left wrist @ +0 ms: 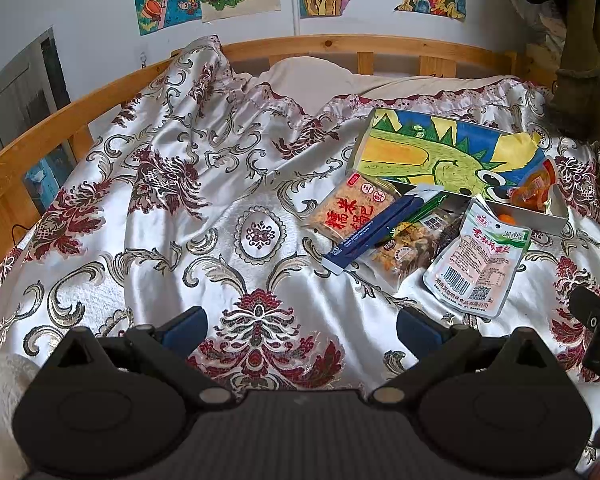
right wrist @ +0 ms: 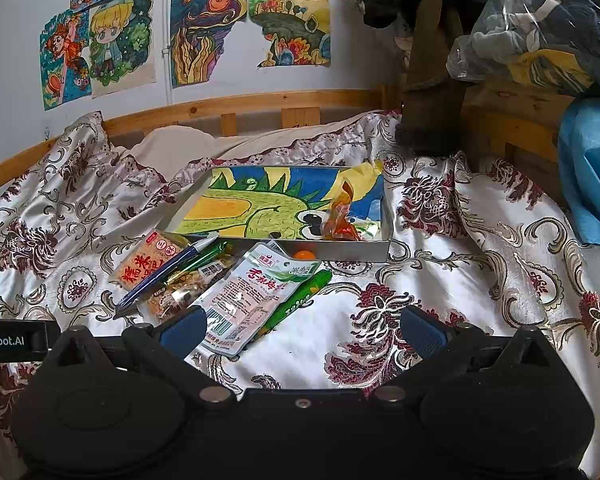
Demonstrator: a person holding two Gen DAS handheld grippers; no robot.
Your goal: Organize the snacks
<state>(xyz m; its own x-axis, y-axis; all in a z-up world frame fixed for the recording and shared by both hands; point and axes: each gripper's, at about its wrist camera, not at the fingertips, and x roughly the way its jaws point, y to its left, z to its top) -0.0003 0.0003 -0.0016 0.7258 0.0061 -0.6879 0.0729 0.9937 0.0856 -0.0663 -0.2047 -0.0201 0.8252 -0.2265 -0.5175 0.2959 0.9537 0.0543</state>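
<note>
A shallow white box (right wrist: 340,249) (left wrist: 556,220) lined with a dinosaur drawing lies on the bed and holds an orange-red snack packet (right wrist: 338,222) (left wrist: 534,188). In front of it is a loose pile: a white-green pouch (right wrist: 256,288) (left wrist: 478,264), an orange rice-crisp pack (right wrist: 146,266) (left wrist: 350,210), a blue stick pack (right wrist: 164,276) (left wrist: 380,228), a clear mixed-nut pack (right wrist: 180,292) (left wrist: 404,252), a green tube (right wrist: 300,296) and a small orange ball (right wrist: 305,255) (left wrist: 504,219). My left gripper (left wrist: 302,328) is open over bare bedspread left of the pile. My right gripper (right wrist: 302,328) is open, its left finger beside the pouch.
A patterned satin bedspread (left wrist: 160,200) (right wrist: 480,264) covers the bed. A wooden rail (left wrist: 340,46) (right wrist: 260,106) runs along the far side under wall drawings. Bagged clothes (right wrist: 540,28) and a blue bag (right wrist: 592,168) sit at the right.
</note>
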